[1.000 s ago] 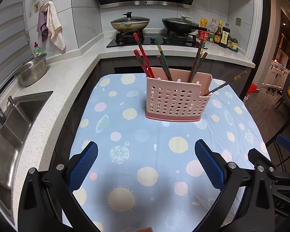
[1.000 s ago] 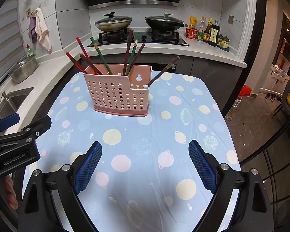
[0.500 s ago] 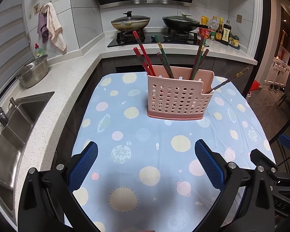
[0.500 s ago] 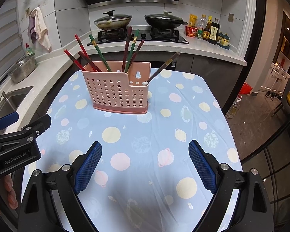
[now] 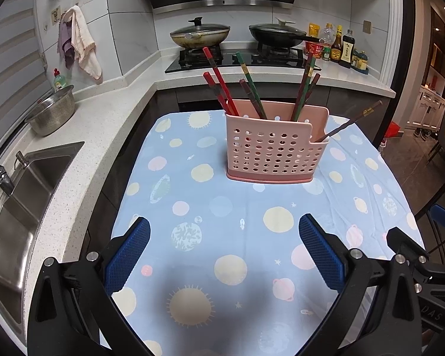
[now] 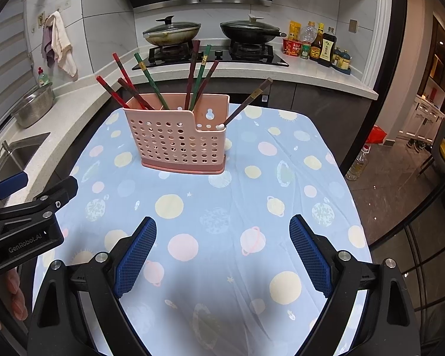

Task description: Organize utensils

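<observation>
A pink perforated utensil holder (image 5: 276, 145) (image 6: 178, 136) stands on the blue spotted tablecloth (image 5: 237, 207) (image 6: 222, 207). Several red, green and brown chopsticks (image 5: 222, 89) (image 6: 146, 77) stand in its tall part. One brown chopstick (image 5: 350, 123) (image 6: 246, 102) leans out of its low right compartment. My left gripper (image 5: 224, 250) is open and empty, well short of the holder. My right gripper (image 6: 222, 250) is open and empty too. The left gripper's body (image 6: 29, 213) shows at the left of the right wrist view.
A steel sink (image 5: 17, 207) and a metal bowl (image 5: 52, 109) are on the counter to the left. Two lidded pans (image 5: 200, 34) sit on the hob behind, with sauce bottles (image 5: 341, 47) to the right. The table edge drops to the floor on the right.
Both grippers have drawn back and risen a little, so the holder sits lower in both views. The jaws stay open. The holder and chopsticks have not moved.
</observation>
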The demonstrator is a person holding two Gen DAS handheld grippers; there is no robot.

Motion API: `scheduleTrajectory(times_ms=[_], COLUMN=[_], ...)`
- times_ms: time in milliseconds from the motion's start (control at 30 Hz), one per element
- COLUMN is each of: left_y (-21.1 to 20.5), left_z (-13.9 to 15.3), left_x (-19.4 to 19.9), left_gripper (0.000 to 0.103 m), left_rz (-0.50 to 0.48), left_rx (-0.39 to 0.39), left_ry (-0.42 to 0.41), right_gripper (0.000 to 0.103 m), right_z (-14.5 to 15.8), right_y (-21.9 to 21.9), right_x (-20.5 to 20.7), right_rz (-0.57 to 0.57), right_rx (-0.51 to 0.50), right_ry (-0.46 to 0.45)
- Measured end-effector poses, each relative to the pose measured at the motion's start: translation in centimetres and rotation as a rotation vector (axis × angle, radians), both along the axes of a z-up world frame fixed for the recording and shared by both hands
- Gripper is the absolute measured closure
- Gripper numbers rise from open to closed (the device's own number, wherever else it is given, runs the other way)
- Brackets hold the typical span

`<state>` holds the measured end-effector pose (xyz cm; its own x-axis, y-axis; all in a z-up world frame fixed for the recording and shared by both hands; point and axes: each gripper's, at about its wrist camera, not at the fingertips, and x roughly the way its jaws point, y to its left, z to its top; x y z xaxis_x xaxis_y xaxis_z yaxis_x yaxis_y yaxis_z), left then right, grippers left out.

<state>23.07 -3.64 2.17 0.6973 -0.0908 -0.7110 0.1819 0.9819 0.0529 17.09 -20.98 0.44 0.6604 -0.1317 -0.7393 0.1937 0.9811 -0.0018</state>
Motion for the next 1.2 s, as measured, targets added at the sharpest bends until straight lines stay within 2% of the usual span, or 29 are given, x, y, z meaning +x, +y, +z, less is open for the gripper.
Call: scheduleTrajectory(times_ms=[1200], left_y=[-0.40], left_z=[-0.12], left_x=[0.01], left_gripper=[0.007], left_rz=[0.010], left_rx=[0.027], left_ry=[-0.020], right_gripper=[0.016], right_z=[-0.30], right_y=[-0.01], right_x=[0.04], right_rz=[0.000], right_rx=[-0.010], right_ry=[0.002])
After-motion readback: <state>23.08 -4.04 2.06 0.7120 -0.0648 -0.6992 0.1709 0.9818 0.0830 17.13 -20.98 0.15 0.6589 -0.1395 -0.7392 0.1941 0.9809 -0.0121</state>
